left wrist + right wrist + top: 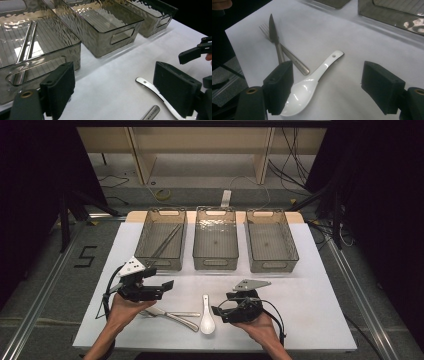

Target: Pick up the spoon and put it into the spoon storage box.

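Observation:
A white ceramic spoon point(206, 316) lies on the white table cover near the front, bowl toward me. Left of it a metal fork point(181, 321) and a knife point(175, 313) lie crossed. My right gripper point(222, 304) hovers just right of the spoon, open; in the right gripper view the spoon point(312, 82) lies below the open right gripper point(329, 90), its bowl partly behind one jaw, with the knife point(274, 37) and fork point(293, 60) beyond. My left gripper point(164, 289) is open above the fork's tines, and the left gripper point(115, 92) holds nothing, with the spoon handle point(150, 87) near one jaw.
Three translucent grey bins stand in a row at the back: the left bin point(161, 261) holds metal chopsticks point(26, 47), beside it the middle bin point(215, 261) and right bin point(272, 265). The table's front edge runs close under both hands. Cables lie on the floor beyond.

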The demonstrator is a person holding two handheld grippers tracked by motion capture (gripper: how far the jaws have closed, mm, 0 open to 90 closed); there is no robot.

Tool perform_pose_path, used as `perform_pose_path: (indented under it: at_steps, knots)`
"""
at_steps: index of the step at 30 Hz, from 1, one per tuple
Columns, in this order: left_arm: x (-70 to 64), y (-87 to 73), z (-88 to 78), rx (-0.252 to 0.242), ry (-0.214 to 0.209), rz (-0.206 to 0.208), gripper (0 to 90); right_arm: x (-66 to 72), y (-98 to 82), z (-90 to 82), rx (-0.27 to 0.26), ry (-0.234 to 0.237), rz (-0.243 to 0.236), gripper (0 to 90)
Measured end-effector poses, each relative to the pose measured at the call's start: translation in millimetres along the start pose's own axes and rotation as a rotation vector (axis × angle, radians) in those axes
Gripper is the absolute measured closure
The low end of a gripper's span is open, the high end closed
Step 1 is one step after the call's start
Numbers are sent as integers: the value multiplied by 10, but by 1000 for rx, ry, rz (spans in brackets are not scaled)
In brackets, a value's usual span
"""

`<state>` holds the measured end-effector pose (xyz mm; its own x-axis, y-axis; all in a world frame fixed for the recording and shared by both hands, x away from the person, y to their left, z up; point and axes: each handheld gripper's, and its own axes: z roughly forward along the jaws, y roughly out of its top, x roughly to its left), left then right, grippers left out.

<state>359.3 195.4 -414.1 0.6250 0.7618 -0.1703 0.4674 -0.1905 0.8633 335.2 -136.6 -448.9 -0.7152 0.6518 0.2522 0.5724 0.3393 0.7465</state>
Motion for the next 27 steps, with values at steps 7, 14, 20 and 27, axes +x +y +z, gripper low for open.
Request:
perform_pose_path:
  at_steps: [7, 14, 20, 27]
  knots:
    - [-7, -19, -3, 13, -3, 2, 173, 30, 31, 85, 32, -4, -5, 271]
    - [-14, -43, -33, 13, -1, 2, 172, 58, 79, 181, 56, -11, -26, 293]
    - [-44, -51, -44, 6, -9, 6, 172, 64, 117, 282, 79, -24, -36, 328]
    - [-21, -63, -55, 4, -9, -3, 173, 70, 163, 397, 111, -40, -46, 361]
